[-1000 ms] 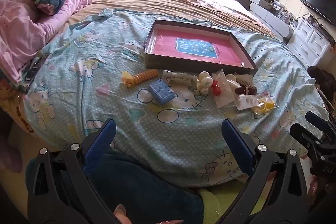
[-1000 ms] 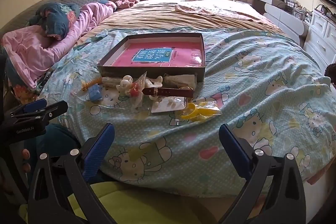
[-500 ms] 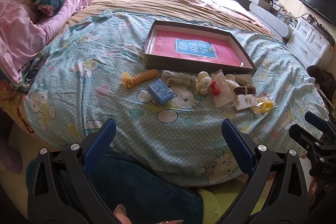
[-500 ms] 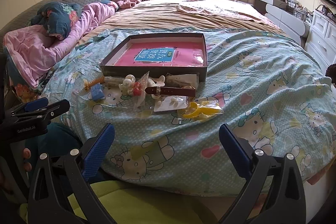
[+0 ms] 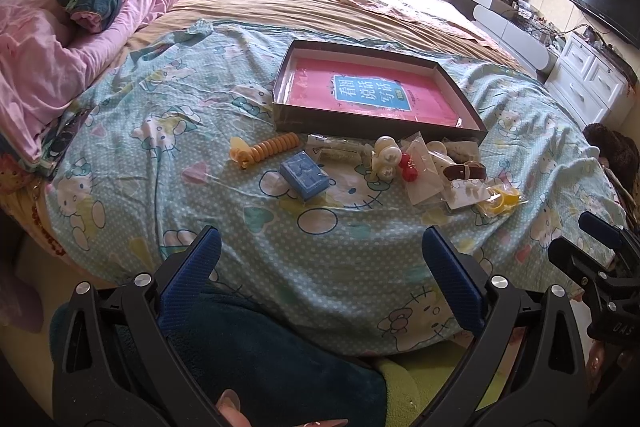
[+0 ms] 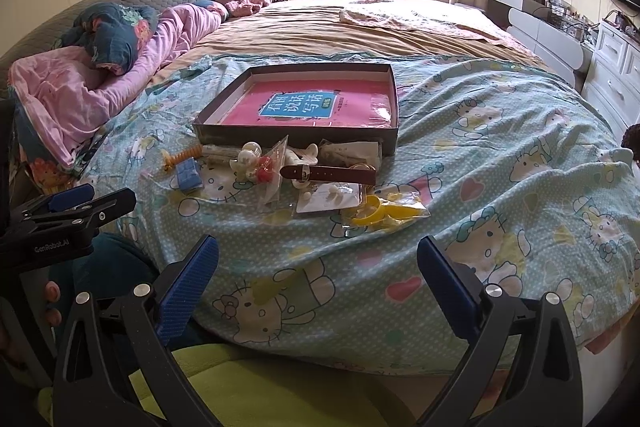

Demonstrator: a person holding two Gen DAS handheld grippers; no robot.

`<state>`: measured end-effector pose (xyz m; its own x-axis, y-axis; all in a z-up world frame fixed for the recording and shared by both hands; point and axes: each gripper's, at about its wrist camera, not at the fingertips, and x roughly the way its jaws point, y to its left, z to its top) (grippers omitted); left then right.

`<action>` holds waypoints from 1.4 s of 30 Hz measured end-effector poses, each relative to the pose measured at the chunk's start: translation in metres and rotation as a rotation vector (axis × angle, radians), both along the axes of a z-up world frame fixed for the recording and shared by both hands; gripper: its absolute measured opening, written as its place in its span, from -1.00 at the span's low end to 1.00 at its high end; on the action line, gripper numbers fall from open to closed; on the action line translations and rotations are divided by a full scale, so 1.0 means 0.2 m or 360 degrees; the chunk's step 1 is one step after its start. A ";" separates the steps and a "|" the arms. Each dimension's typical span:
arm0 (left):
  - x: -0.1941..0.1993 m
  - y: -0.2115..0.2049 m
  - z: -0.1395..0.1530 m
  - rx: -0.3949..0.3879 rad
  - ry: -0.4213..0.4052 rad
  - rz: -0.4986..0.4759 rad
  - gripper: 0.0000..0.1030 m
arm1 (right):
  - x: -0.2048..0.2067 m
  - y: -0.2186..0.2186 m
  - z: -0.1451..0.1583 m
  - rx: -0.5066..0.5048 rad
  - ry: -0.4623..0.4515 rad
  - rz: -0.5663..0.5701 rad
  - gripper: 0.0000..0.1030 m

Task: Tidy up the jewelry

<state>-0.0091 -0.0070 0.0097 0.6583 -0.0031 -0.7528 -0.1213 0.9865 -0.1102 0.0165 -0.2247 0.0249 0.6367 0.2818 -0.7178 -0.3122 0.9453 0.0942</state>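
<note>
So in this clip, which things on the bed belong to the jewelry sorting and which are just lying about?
Belongs to the job:
- dark shallow cardboard tray with pink book inside
- orange beaded bracelet
- small blue box
- brown leather strap
- yellow bangles in clear bag
- red beads

Just lying about:
- pink quilt
- black wall television
- white drawer cabinet

Both the left tool (image 5: 320,267) and right tool (image 6: 318,269) have edged slightly closer to the bed (image 6: 500,163).
</note>
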 end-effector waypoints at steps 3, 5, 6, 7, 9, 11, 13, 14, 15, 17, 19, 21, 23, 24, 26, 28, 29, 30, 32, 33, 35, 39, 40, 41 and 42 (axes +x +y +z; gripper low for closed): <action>0.00 0.00 0.00 -0.0001 0.0000 -0.0001 0.83 | 0.00 0.01 0.00 -0.0001 -0.0002 0.0001 0.92; 0.00 0.00 0.00 0.0000 -0.0001 -0.0001 0.83 | 0.00 0.00 0.00 0.0002 -0.0001 -0.0001 0.92; 0.00 0.00 0.00 0.0001 -0.0001 -0.0001 0.83 | 0.00 0.00 0.00 0.0001 -0.0001 -0.0001 0.92; 0.00 0.00 0.00 -0.0001 -0.0001 -0.0002 0.83 | 0.00 0.00 0.00 0.0001 0.0001 -0.0001 0.92; 0.00 0.01 0.00 0.0000 -0.0001 -0.0002 0.83 | 0.00 0.00 0.00 0.0002 0.0004 0.0000 0.92; 0.01 0.01 0.00 0.0000 0.0000 -0.0001 0.83 | 0.00 0.01 0.00 0.0001 0.0004 0.0004 0.92; 0.00 0.01 0.00 0.0000 0.0000 -0.0002 0.83 | 0.00 0.01 0.00 0.0002 0.0003 0.0004 0.92; 0.00 0.01 0.00 0.0000 -0.0001 -0.0002 0.83 | 0.00 0.01 0.00 0.0001 0.0003 0.0004 0.92; 0.00 0.01 0.00 0.0002 -0.0001 -0.0002 0.83 | 0.00 0.01 0.00 0.0000 0.0002 0.0005 0.92; 0.00 0.01 0.00 0.0000 -0.0002 -0.0003 0.83 | 0.00 0.01 0.00 0.0002 0.0004 0.0004 0.92; 0.00 0.01 0.00 0.0002 -0.0002 -0.0002 0.83 | 0.00 0.01 0.00 0.0004 0.0005 0.0005 0.92; 0.00 0.01 0.00 0.0002 0.0000 0.0000 0.83 | 0.00 0.02 0.00 0.0006 0.0004 0.0009 0.92; 0.01 0.03 -0.01 0.0002 0.0005 0.0004 0.83 | 0.00 0.03 0.00 0.0006 0.0001 0.0014 0.92; 0.01 0.03 -0.01 0.0001 0.0009 0.0007 0.83 | 0.00 0.04 0.00 0.0006 0.0002 0.0017 0.92; 0.02 0.04 -0.02 0.0002 0.0015 0.0013 0.83 | 0.01 0.05 0.00 0.0005 0.0005 0.0030 0.92; 0.03 0.04 -0.02 0.0009 0.0024 0.0027 0.83 | 0.02 0.05 0.00 -0.0002 0.0002 0.0034 0.92; 0.03 0.05 -0.02 0.0008 0.0027 0.0033 0.83 | 0.03 0.06 -0.01 -0.0012 0.0000 0.0036 0.92; 0.03 0.05 -0.03 0.0008 0.0029 0.0041 0.83 | 0.04 0.05 -0.01 -0.0012 0.0000 0.0040 0.92; 0.04 0.06 -0.03 0.0012 0.0040 0.0054 0.83 | 0.05 0.06 -0.01 -0.0012 0.0000 0.0047 0.92; 0.04 0.07 -0.03 0.0012 0.0045 0.0061 0.83 | 0.06 0.06 -0.01 -0.0013 0.0000 0.0052 0.92; 0.04 0.08 -0.04 0.0010 0.0051 0.0071 0.83 | 0.07 0.07 -0.01 -0.0013 0.0001 0.0060 0.92; 0.06 0.10 -0.05 0.0011 0.0067 0.0091 0.83 | 0.10 0.08 -0.02 -0.0017 0.0001 0.0078 0.92; 0.06 0.11 -0.06 0.0007 0.0072 0.0095 0.83 | 0.11 0.09 -0.02 -0.0014 0.0005 0.0084 0.92; 0.07 0.12 -0.06 0.0001 0.0079 0.0100 0.83 | 0.12 0.09 -0.02 -0.0010 0.0008 0.0093 0.92; 0.07 0.13 -0.06 -0.0001 0.0081 0.0103 0.83 | 0.13 0.10 -0.02 -0.0013 0.0010 0.0096 0.92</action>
